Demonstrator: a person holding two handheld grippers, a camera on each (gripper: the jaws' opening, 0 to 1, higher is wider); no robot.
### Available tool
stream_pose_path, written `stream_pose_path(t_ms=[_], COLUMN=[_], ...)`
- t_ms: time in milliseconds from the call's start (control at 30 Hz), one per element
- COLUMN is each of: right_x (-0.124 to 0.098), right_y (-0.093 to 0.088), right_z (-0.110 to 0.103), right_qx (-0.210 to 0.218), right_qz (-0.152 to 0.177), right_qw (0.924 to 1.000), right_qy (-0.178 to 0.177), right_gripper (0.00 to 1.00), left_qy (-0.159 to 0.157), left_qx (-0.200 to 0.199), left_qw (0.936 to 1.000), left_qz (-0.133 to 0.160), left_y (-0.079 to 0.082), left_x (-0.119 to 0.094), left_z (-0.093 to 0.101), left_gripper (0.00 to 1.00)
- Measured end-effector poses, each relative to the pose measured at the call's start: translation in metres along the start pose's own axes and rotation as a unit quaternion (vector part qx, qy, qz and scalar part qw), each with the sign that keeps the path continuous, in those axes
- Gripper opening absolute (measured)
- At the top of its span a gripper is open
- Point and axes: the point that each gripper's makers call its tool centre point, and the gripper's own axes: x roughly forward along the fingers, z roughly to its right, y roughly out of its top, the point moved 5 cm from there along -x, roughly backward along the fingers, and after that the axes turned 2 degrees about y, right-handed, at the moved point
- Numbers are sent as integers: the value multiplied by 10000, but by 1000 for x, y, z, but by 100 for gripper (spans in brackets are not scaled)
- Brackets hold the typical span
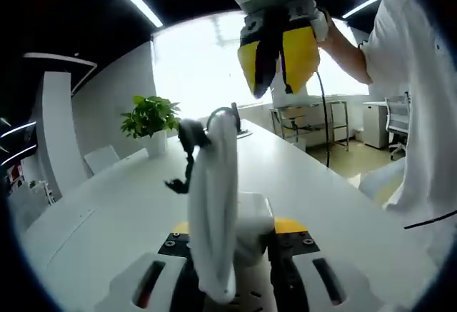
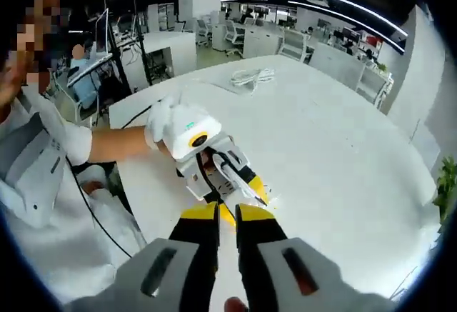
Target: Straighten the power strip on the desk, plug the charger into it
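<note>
My left gripper point(image 1: 235, 230) is shut on a white power strip point(image 1: 214, 205), holding it on edge above the white desk point(image 1: 343, 205). A black plug with a short dark lead point(image 1: 187, 148) hangs at the strip's far end. My right gripper point(image 1: 275, 76) hovers high above the strip with its yellow jaws pointing down and close together; a dark strip shows between them. In the right gripper view, the right gripper point(image 2: 227, 215) points down at the left gripper point(image 2: 214, 176), which holds the power strip point(image 2: 239, 180) in a gloved hand point(image 2: 161, 123). I cannot make out a charger.
A coiled white cable point(image 2: 250, 76) lies on the far part of the desk point(image 2: 343, 148). A potted green plant point(image 1: 150, 116) stands near the desk's far edge. The person in white point(image 2: 43, 162) stands at the desk's side, with a black cable point(image 1: 327, 126) hanging there.
</note>
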Motion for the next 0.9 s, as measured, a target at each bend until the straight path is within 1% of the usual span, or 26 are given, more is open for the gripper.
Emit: stream_pose_path(t_ms=[33, 100, 133, 167, 200, 233, 300, 333, 367, 433, 467, 533, 567, 633, 700, 767, 900], right_x=[4, 15, 21, 26, 30, 33, 39, 40, 42, 46, 48, 49, 50, 50, 50, 51, 49], right_y=[1, -4, -4, -4, -5, -4, 0, -1, -2, -3, -3, 0, 0, 0, -1, 1, 0], right_z=[1, 3, 3, 3, 5, 5, 6, 6, 7, 11, 11, 8, 9, 10, 9, 9, 11], right_qx=[10, 203, 146, 111, -45, -153, -85, -17, 49, -106, -117, 33, 105, 115, 119, 24, 39], right_qz=[4, -296, -327, -433, -572, -643, -739, -877, -942, -1071, -1084, -1037, -1082, -1193, -1431, -1544, -1607], right_qw=[10000, 9992, 9992, 9988, 9978, 9971, 9964, 9955, 9948, 9930, 9929, 9943, 9938, 9926, 9896, 9879, 9867], right_qy=[-27, -180, -163, -217, -327, -375, -410, -368, -379, -487, -474, -238, -219, -181, -120, -149, -237], right_gripper=[1, 1, 1, 1, 1, 1, 1, 1, 1, 1, 1, 1, 1, 1, 1, 1, 1], left_qy=[2, 4, 11, 10, 8, 8, 16, 15, 13, 9, 6, -10, -7, -14, -21, -7, -10], left_qx=[-6, -36, -69, -90, -96, -86, -76, -76, -78, -75, -62, -68, -80, -108, -97, -128, -136], left_qw=[10000, 10000, 10000, 10000, 10000, 10000, 10000, 10000, 10000, 10000, 10000, 10000, 10000, 9999, 9999, 9999, 9999], left_qz=[3, 1, -1, -1, -5, -5, -6, -8, -9, -11, -11, -27, -23, -24, -31, -34, -35], left_y=[0, -1, -1, -1, -1, -2, -2, -2, -2, -2, -2, -2, -2, -2, -2, -2, -2], left_x=[0, 0, 0, 0, 0, -1, 0, 0, 0, 0, 0, 0, 0, 0, 1, 1, 1], left_z=[0, -1, -2, -2, -2, -2, -2, -2, -2, -2, -2, -2, -3, -3, -2, -3, -2], left_gripper=[33, 33, 33, 33, 33, 33, 33, 33, 33, 33, 33, 33, 33, 33, 33, 33, 33])
